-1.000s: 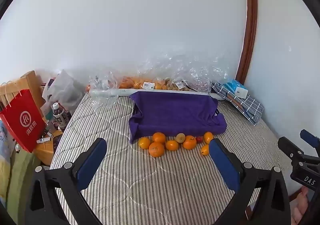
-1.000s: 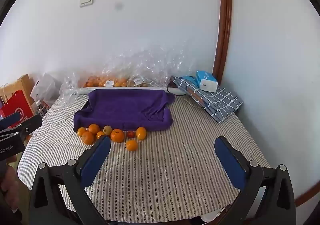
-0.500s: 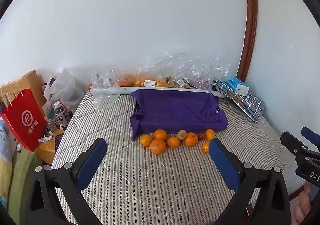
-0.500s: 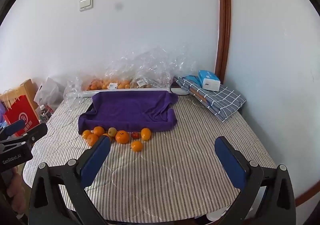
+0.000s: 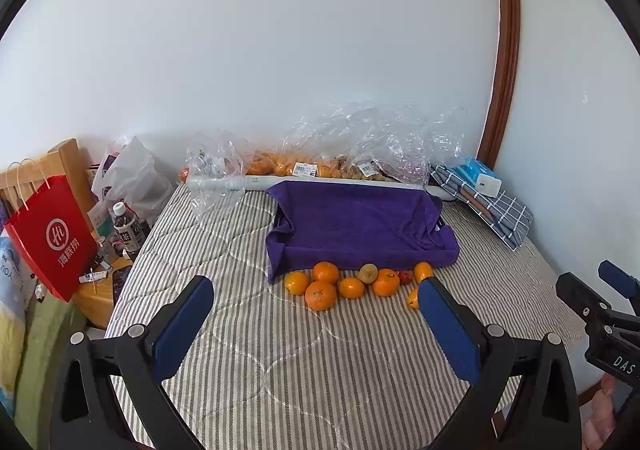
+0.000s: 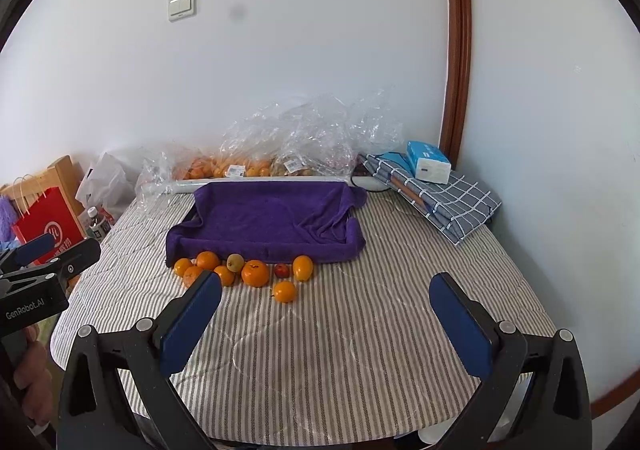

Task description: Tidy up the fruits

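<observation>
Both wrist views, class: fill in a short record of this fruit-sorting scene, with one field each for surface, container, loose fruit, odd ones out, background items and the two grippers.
surface: grey-striped quilted cloth
container: tray draped in purple towel, nothing visible inside
loose fruit: orange citrus fruits clustered in front of the tray
odd ones out: small red fruit; brownish-green round fruit
background: clear plastic bags of fruit by the wall; blue tissue box on checked folded cloth
left hand-held gripper: open, holding nothing
right hand-held gripper: open, holding nothing
</observation>
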`<state>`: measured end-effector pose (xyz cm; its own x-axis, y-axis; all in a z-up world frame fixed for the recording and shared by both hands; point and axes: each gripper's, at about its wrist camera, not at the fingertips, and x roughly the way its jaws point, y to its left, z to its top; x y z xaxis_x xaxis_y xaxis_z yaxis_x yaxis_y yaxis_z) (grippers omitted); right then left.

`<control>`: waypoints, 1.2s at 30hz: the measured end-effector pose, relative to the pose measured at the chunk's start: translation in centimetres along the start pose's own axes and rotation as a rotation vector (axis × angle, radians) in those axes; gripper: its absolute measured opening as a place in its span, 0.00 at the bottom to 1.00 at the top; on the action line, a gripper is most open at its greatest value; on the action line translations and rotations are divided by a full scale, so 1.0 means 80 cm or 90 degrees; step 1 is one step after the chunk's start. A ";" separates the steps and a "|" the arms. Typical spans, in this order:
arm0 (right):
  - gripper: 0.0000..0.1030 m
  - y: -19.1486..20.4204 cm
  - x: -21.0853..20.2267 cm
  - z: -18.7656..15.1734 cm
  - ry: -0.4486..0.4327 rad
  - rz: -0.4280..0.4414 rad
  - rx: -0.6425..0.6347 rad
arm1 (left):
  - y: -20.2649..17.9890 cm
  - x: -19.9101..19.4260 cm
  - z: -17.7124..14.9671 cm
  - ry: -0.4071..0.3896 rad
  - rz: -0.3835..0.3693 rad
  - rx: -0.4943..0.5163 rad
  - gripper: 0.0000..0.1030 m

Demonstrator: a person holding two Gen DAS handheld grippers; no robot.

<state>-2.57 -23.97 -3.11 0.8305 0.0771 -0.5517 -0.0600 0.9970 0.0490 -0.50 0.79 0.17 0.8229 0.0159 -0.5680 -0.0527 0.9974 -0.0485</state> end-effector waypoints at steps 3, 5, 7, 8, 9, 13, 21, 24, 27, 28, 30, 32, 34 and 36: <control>1.00 0.003 -0.002 -0.002 -0.003 0.004 0.002 | 0.003 -0.003 -0.001 -0.002 -0.001 -0.001 1.00; 1.00 0.006 -0.003 -0.002 -0.003 0.005 0.001 | 0.003 -0.006 -0.003 -0.006 0.002 0.000 1.00; 1.00 0.008 -0.004 -0.002 -0.004 0.005 -0.002 | 0.004 -0.007 -0.002 -0.006 0.001 -0.003 1.00; 1.00 0.009 -0.005 -0.002 -0.004 0.005 -0.003 | 0.004 -0.007 -0.001 -0.007 -0.001 -0.004 1.00; 1.00 0.009 -0.005 -0.002 -0.006 0.004 -0.004 | 0.004 -0.008 0.000 -0.009 -0.001 -0.004 1.00; 1.00 0.009 -0.006 -0.001 -0.007 0.001 -0.005 | 0.003 -0.008 0.002 -0.010 -0.002 -0.005 1.00; 1.00 0.005 -0.007 0.001 -0.008 -0.003 0.003 | 0.004 -0.007 0.004 -0.008 -0.002 -0.006 1.00; 1.00 0.004 -0.006 0.003 -0.010 -0.002 0.004 | 0.005 -0.006 0.005 -0.007 -0.002 -0.007 1.00; 1.00 0.005 -0.005 0.005 -0.012 0.003 0.007 | 0.006 -0.005 0.004 -0.007 0.000 -0.007 1.00; 1.00 0.006 -0.004 0.006 -0.012 0.004 0.007 | 0.007 -0.004 0.004 -0.006 0.000 -0.008 1.00; 1.00 0.009 -0.002 0.007 -0.013 0.004 0.004 | 0.008 -0.003 0.003 -0.005 0.002 -0.007 1.00; 1.00 0.011 0.002 0.009 -0.011 0.002 0.001 | 0.011 -0.001 0.003 -0.001 0.004 -0.011 1.00; 1.00 0.013 0.004 0.009 -0.006 0.002 0.000 | 0.013 0.002 0.003 0.001 0.000 -0.017 1.00; 1.00 0.015 0.005 0.009 -0.006 0.003 -0.001 | 0.014 0.002 0.003 -0.001 -0.003 -0.019 1.00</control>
<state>-1.88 -22.76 -2.67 0.8355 0.0809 -0.5435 -0.0638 0.9967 0.0504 -0.26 1.94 0.21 0.8239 0.0119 -0.5666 -0.0664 0.9949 -0.0756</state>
